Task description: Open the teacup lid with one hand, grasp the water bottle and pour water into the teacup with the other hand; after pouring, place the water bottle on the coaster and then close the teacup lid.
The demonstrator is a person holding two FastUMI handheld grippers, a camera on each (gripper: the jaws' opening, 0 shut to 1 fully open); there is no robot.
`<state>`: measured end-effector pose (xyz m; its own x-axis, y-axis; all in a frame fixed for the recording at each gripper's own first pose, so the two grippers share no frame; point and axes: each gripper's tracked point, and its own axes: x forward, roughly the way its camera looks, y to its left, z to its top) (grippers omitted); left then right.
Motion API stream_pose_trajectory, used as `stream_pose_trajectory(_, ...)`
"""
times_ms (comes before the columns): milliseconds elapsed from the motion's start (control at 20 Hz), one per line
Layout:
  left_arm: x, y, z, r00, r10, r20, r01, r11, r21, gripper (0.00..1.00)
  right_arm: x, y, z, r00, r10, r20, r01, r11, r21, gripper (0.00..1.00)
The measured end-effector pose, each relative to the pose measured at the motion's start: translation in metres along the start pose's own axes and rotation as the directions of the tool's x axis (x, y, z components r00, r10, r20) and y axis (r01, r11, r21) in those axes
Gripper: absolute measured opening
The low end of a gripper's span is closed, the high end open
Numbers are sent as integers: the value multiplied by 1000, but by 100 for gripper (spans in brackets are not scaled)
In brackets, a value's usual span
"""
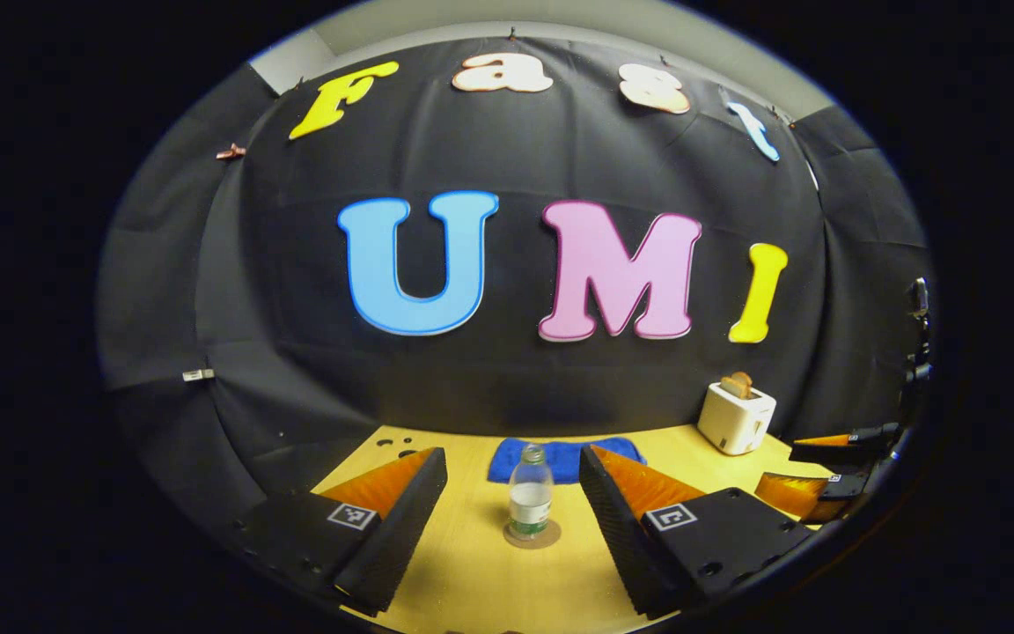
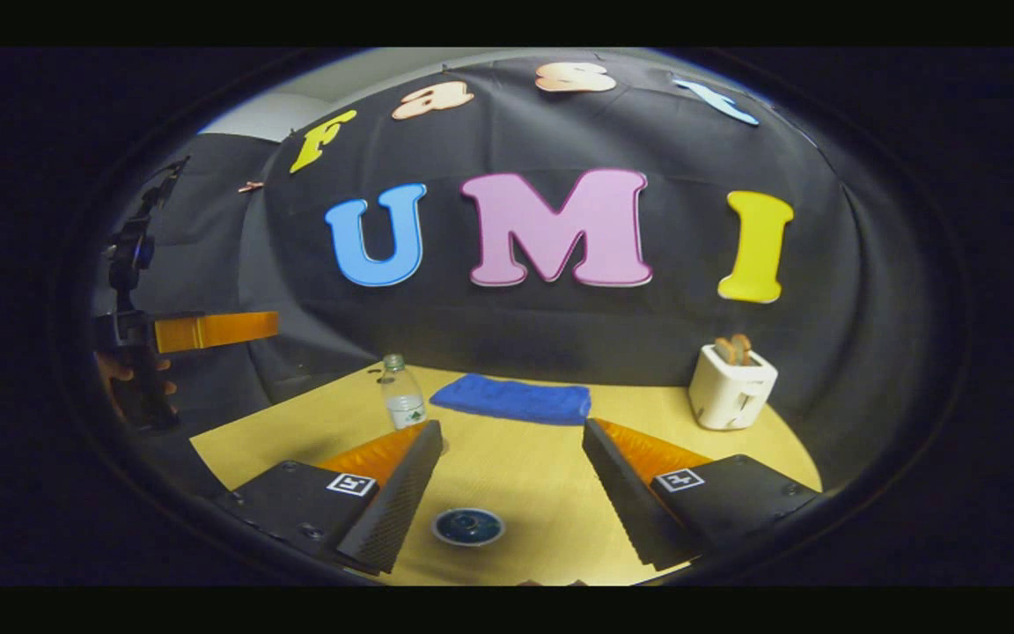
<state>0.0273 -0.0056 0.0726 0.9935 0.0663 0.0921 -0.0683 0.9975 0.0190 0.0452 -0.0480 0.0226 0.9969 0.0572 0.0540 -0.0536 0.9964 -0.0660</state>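
Left gripper view: my left gripper [image 1: 513,515], fingers apart, frames the water bottle [image 1: 530,493] standing on its coaster [image 1: 532,534] mid-table.
Right gripper: [image 2: 511,493], fingers spread, above the lidded teacup [image 2: 468,526] at the table's [image 2: 525,467] near edge.
Technique: descend straight, pinch the lid knob centrally.

- In the right gripper view the water bottle [image 2: 402,395] base is hidden behind a finger [image 2: 393,504].
- The teacup [image 2: 468,527] body is too foreshortened to tell.
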Motion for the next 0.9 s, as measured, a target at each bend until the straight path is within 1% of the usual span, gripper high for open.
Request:
stream_pose_trajectory(100,-14,-7,8,1000,17,13,-17,1000,20,94,-14,-5,18,999,-23,27,23,1000,17,99)
stream_pose_trajectory(250,-35,-20,8,1000,-3,5,3,999,49,94,-36,-11,32,997,-55,55,54,998,11,99)
stream_pose_trajectory(300,-42,-22,7,1000,-21,-1,21,999,44,95,-42,-13,35,996,-65,64,65,998,2,98)
stream_pose_trajectory(400,-50,-28,11,998,-68,12,67,996,64,96,-52,-17,40,994,-87,70,87,996,2,99)
stream_pose_trajectory(500,-54,-20,17,996,-79,26,77,993,84,97,-62,-20,48,989,-116,90,116,993,6,99)
stream_pose_trajectory(600,-57,-17,19,996,-89,18,88,993,75,97,-72,-18,50,987,-136,79,137,991,0,98)
stream_pose_trajectory(800,-63,-9,18,997,-80,7,79,996,42,96,-86,-1,55,989,-130,68,130,991,-3,99)
stream_pose_trajectory(900,-68,-8,18,997,-79,12,78,996,42,97,-88,8,56,990,-124,69,124,992,-1,99)
